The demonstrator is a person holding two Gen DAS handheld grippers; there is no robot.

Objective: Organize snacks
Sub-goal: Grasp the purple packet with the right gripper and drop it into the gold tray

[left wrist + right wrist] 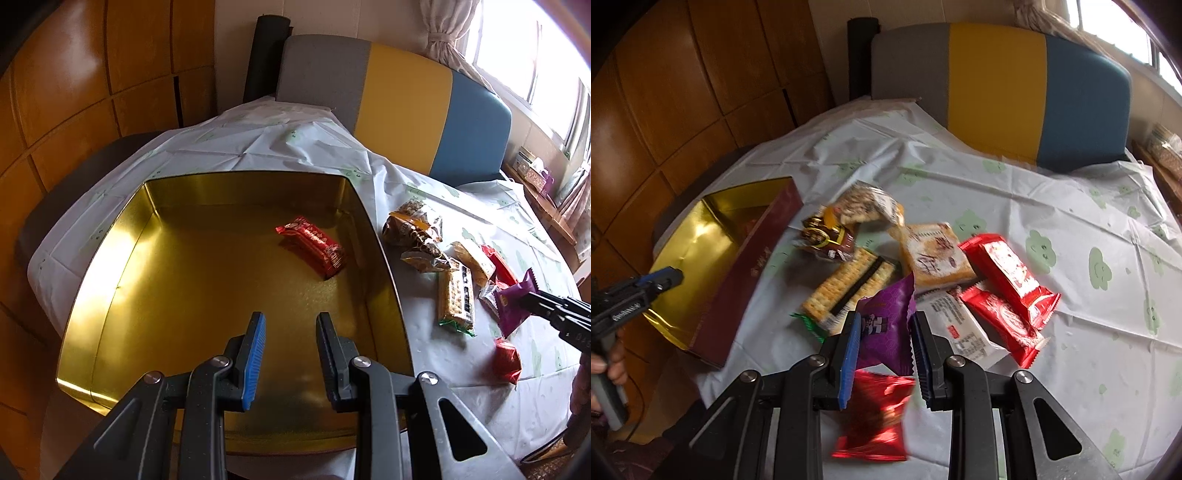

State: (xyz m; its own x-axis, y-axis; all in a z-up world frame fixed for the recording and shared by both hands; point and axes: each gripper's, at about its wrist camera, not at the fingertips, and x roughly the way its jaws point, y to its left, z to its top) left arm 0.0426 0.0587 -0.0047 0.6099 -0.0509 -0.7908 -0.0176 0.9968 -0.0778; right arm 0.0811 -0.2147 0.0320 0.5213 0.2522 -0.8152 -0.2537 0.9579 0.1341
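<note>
The right gripper (882,332), clamped on the purple snack packet (886,325) just above the tablecloth (997,192), has the gold-lined tin (701,236) at its ten o'clock, where the empty, part-open left gripper (290,354) hovers over it.

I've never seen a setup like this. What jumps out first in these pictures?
The big gold-lined tin on the left of the table, holding one red snack packet, catches the eye first, with the left gripper over it, holding nothing. To its right, a heap of bright wrappers lies on the flowered tablecloth, and the right gripper is shut on a purple packet. Behind stands a grey, yellow and blue chair back.
</note>
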